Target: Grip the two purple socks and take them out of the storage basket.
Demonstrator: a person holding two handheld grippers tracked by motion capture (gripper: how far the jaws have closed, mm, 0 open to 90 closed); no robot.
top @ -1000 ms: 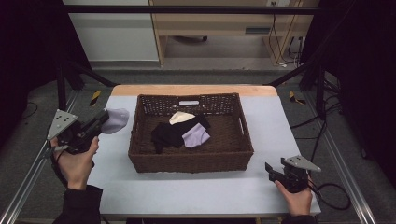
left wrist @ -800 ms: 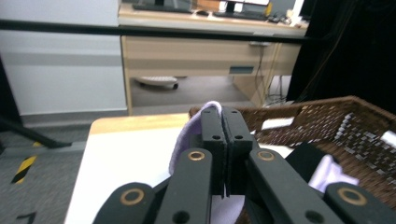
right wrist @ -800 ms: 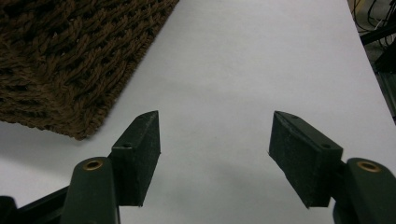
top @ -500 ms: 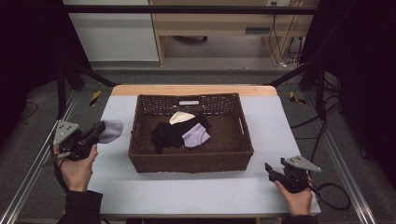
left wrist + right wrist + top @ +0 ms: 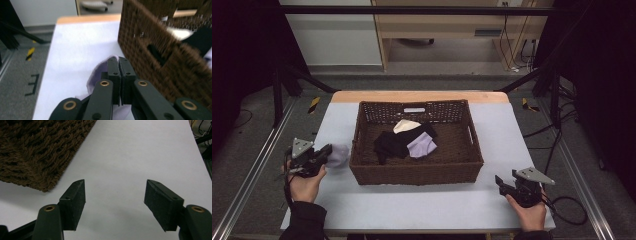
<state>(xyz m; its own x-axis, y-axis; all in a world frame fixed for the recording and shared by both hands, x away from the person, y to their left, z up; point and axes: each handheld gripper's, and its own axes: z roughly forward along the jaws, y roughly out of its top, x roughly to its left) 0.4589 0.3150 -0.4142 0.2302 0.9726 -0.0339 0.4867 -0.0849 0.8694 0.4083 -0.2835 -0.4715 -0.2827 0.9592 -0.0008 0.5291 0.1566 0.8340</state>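
A person's two hands rest on a pale bench (image 5: 422, 210) beneath a dark frame. The left gripper (image 5: 323, 152), near the bench's left edge, holds a lavender sock (image 5: 338, 155) just beside the left wall of a brown wicker basket (image 5: 417, 172); in the left gripper view its fingers (image 5: 113, 68) are clenched on the sock (image 5: 98, 75), most of the cloth hidden beneath them. The right gripper (image 5: 501, 182), at the bench's near right corner and well apart from the basket, is empty, its fingers (image 5: 73, 200) released and spread over bare bench, with the basket's corner (image 5: 37, 152) cut off at the upper left. Inside the basket lie a black garment (image 5: 394, 142), a lilac piece (image 5: 422, 147) and a cream piece (image 5: 404, 125), overlapping so their shapes are hard to make out. Beyond the bench are grey floor, black-and-yellow tape marks (image 5: 313, 104), a wooden desk (image 5: 447, 25) and trailing cables (image 5: 512, 45); both sides of the room fall into darkness.
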